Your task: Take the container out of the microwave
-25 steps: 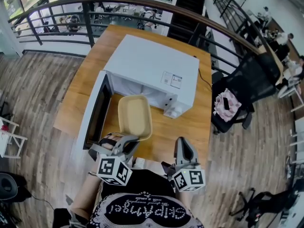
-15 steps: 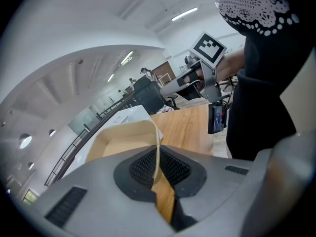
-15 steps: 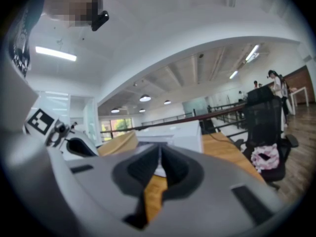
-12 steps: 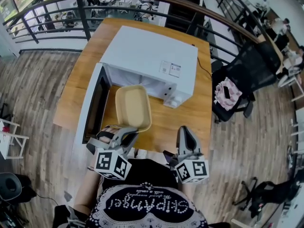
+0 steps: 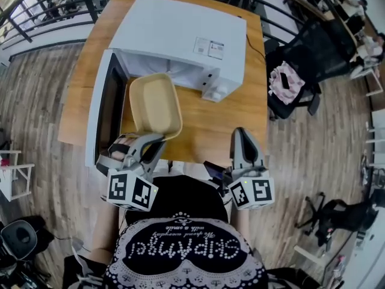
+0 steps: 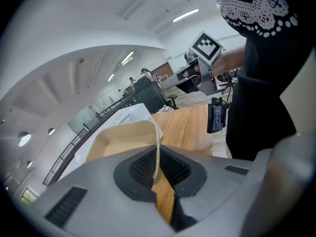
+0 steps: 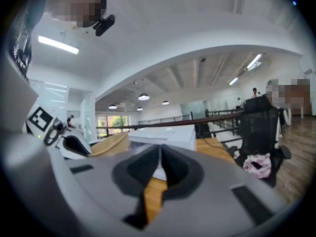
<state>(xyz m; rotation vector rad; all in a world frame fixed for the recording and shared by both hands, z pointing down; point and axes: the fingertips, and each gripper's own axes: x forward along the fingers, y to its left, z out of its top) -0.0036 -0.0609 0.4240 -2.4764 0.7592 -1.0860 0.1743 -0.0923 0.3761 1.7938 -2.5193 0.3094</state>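
One microwave (image 5: 180, 35); one container (image 5: 155, 104); one table (image 5: 222, 125); two tongs (image 5: 155, 142) (image 5: 240, 134); one chair (image 5: 313, 59)

Tan container (image 5: 155, 104), white microwave (image 5: 180, 32), honey wood-grain counter (image 5: 222, 125), grey left hand-held gripper (image 5: 153, 142), grey right hand-held gripper (image 5: 239, 132), black-and-white square-patterned marker cubes (image 5: 131, 190).

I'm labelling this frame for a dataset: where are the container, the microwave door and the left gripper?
container (image 5: 155, 101), head view, bare inside floor of the tray.
microwave door (image 5: 110, 116), head view, dark window of the open door.
left gripper (image 5: 155, 139), head view, between its fingertips at the container's near rim.
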